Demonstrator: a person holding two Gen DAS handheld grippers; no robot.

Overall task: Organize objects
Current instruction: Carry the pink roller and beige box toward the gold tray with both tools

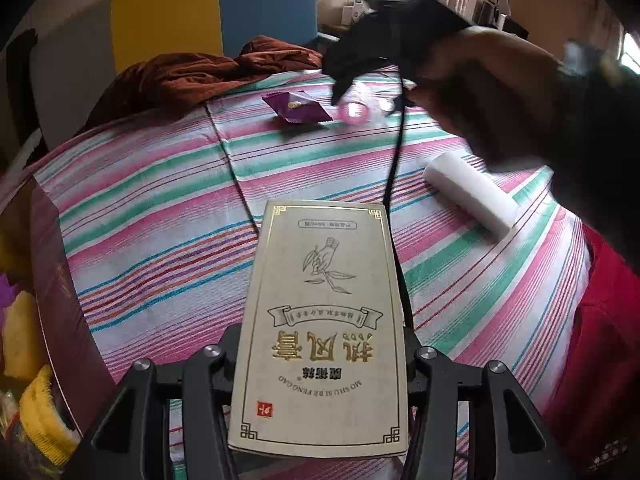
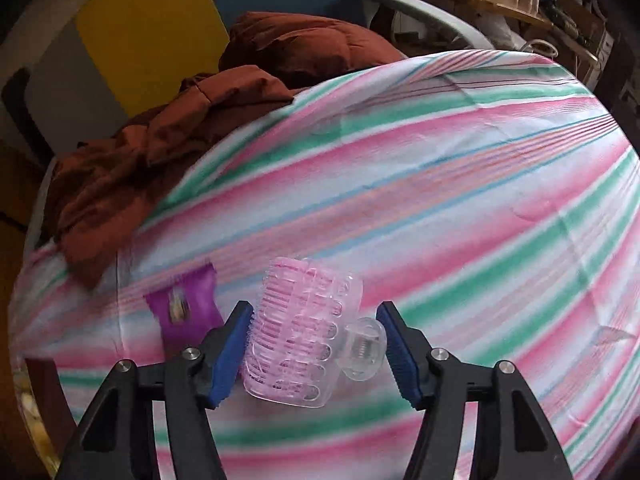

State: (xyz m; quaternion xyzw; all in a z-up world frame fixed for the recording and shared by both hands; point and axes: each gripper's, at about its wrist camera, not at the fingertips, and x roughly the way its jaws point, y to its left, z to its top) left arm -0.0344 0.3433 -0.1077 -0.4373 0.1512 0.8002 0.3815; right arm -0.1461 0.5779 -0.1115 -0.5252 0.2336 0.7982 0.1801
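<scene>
Fingers: left (image 1: 320, 360) pinching box (image 1: 320, 320); right (image 2: 316, 344) spread around roller (image 2: 300, 332).

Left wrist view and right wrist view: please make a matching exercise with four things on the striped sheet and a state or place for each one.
Things:
1. cream box
2. pink hair roller
3. purple sachet
4. white roll

States:
a. lies alone on the sheet, near the person's arm
b. between open blue pads
c. clamped in the left gripper
d. flat on the sheet beside the roller

Pairs: 1-c, 2-b, 3-d, 4-a
</scene>
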